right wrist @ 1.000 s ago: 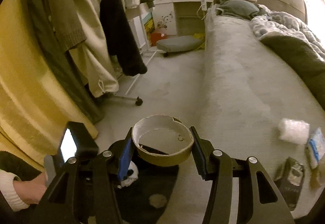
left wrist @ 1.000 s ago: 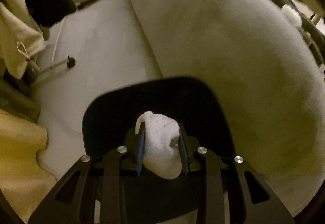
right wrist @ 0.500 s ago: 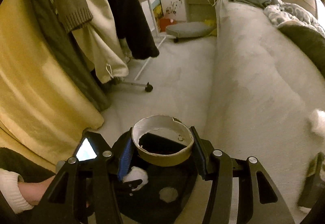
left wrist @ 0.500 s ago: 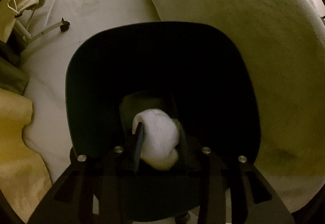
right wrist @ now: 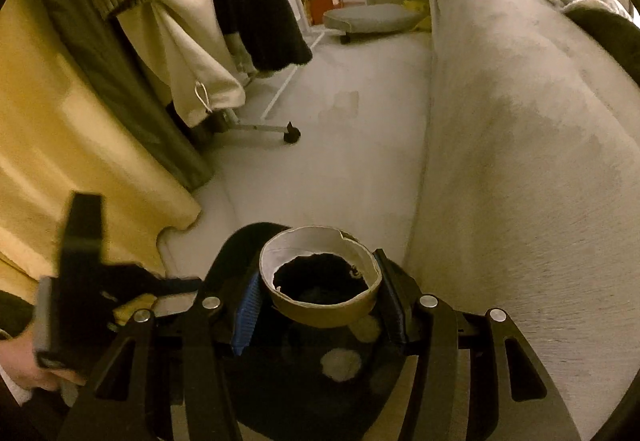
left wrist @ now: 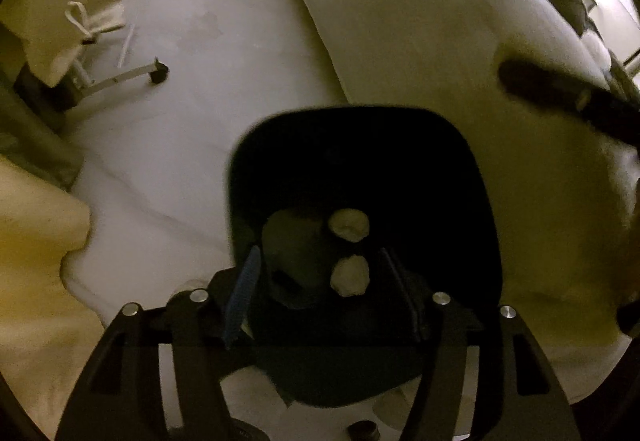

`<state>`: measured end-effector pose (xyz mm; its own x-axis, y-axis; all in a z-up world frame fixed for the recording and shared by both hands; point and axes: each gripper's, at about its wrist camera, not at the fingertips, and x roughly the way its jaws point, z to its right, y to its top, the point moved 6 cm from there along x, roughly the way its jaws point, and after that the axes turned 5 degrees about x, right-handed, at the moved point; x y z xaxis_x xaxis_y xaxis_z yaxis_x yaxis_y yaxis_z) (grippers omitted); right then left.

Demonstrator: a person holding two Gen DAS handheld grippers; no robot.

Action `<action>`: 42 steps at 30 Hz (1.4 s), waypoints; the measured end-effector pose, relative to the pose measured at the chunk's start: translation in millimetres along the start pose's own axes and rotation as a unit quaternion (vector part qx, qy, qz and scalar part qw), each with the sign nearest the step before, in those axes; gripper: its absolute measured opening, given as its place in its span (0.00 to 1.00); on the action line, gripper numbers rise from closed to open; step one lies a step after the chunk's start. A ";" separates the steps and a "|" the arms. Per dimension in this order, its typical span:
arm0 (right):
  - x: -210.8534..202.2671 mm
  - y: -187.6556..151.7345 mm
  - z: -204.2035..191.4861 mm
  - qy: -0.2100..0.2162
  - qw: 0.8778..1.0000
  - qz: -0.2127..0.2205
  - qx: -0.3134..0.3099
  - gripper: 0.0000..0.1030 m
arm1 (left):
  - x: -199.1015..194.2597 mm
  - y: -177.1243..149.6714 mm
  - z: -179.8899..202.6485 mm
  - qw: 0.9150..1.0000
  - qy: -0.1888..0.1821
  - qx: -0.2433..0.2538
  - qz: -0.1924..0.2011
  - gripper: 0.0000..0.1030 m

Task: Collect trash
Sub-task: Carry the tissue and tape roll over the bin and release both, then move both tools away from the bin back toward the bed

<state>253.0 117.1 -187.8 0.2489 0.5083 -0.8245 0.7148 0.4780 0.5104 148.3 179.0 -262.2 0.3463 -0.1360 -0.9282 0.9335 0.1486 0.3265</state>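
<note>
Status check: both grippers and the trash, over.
Left gripper open, jaws just opened, nothing between. Two white paper wads in black bin. Right gripper shut on cardboard tape ring above bin. Nothing blocking.

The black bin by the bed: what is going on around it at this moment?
A person is collecting trash with two handheld grippers. The left gripper hangs over the black bin, jaws just opened and empty, with two white tissue wads lying inside. The right gripper grips a cardboard tape ring above the same bin.
</note>
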 end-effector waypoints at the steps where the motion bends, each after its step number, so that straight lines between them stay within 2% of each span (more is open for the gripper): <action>1: 5.8 -1.1 -0.8 -0.002 1.000 -0.005 0.001 0.51 | -5.8 1.3 -3.5 1.000 0.002 -0.003 0.006 0.63; 7: 33.1 -15.4 -7.0 -0.008 0.999 -0.038 -0.007 0.51 | -36.7 13.9 -18.1 0.999 0.005 -0.011 0.045 0.62; 15: 56.1 -33.8 -19.7 -0.005 0.997 -0.075 -0.017 0.52 | -83.7 37.0 -24.5 0.994 0.007 -0.017 0.103 0.56; 20: 72.9 -47.4 -27.1 -0.013 0.993 -0.107 -0.038 0.52 | -108.0 54.1 -30.0 0.990 0.025 -0.014 0.137 0.53; 24: 85.9 -60.9 -28.6 -0.029 0.989 -0.138 -0.052 0.52 | -131.2 61.4 -24.2 0.987 0.022 -0.009 0.161 0.48; 30: 92.0 -73.8 -28.7 -0.042 0.983 -0.164 -0.066 0.54 | -161.2 71.2 -13.1 0.980 0.010 -0.001 0.199 0.48; 32: 89.8 -74.5 -30.0 -0.040 0.983 -0.169 -0.066 0.63 | -166.8 73.2 -10.1 0.978 0.009 0.002 0.206 0.48; 35: 88.8 -72.4 -32.4 -0.047 0.982 -0.171 -0.072 0.70 | -181.4 77.3 -3.0 0.975 0.011 0.010 0.221 0.48; 42: 74.8 -60.7 -37.1 -0.036 0.985 -0.152 -0.073 0.77 | -201.6 87.2 8.4 0.969 0.013 0.019 0.245 0.48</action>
<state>203.9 152.7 -271.4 0.0877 0.2764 -0.9570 0.6630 0.7009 0.2631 160.7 211.1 -45.1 0.7470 -0.0329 -0.6640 0.6603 0.1528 0.7353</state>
